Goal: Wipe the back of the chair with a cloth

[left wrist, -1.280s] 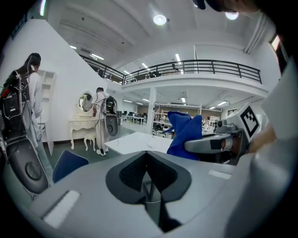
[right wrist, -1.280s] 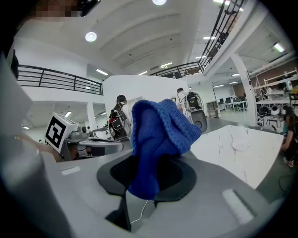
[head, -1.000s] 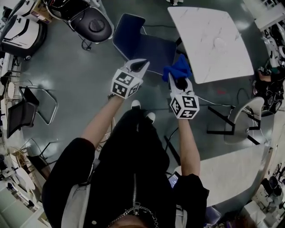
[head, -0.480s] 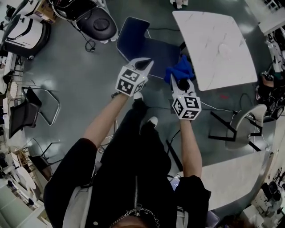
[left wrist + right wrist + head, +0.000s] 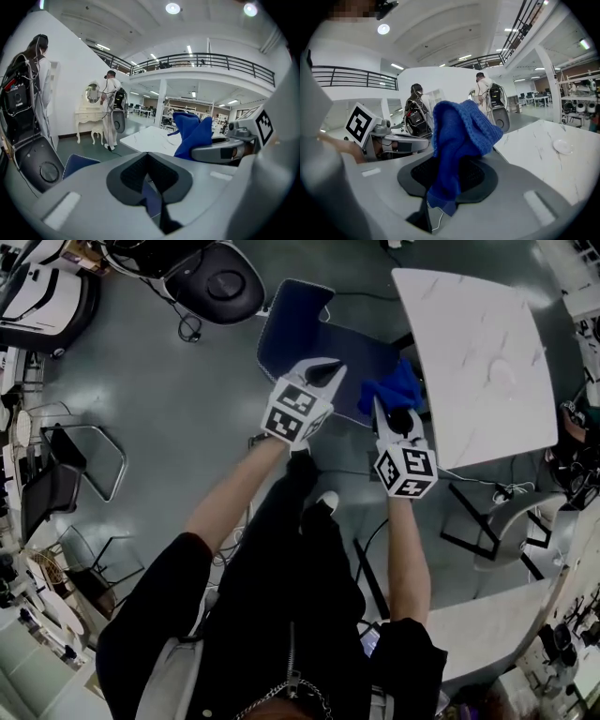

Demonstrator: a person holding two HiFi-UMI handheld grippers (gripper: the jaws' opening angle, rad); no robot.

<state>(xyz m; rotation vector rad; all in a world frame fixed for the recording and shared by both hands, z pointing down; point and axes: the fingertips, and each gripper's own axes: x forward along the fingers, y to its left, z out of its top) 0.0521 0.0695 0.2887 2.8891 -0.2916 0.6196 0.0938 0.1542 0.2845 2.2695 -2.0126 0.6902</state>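
In the head view a blue chair [image 5: 298,326] stands beside a white marble table [image 5: 487,352]. Its back is to the left and its seat [image 5: 361,357] is partly under the table edge. My left gripper [image 5: 327,372] hangs over the seat's near edge, shut with nothing in it. My right gripper [image 5: 387,411] is level with it to the right, shut on a bunched blue cloth [image 5: 396,388]. In the left gripper view the chair back [image 5: 77,164] shows low left, beyond the left gripper [image 5: 150,158]. In the right gripper view the cloth [image 5: 457,136] stands up out of the right gripper [image 5: 447,174].
A black round-based stand [image 5: 225,282] sits behind the chair. A metal-framed chair [image 5: 56,474] is at the left, a pale chair [image 5: 511,512] at the right, and another pale table [image 5: 497,615] at the lower right. Two people [image 5: 110,112] stand far off by a white dresser.
The person has stepped toward the chair. Both grippers have moved forward together and now hang over the chair's near edge. The cloth stays gripped.
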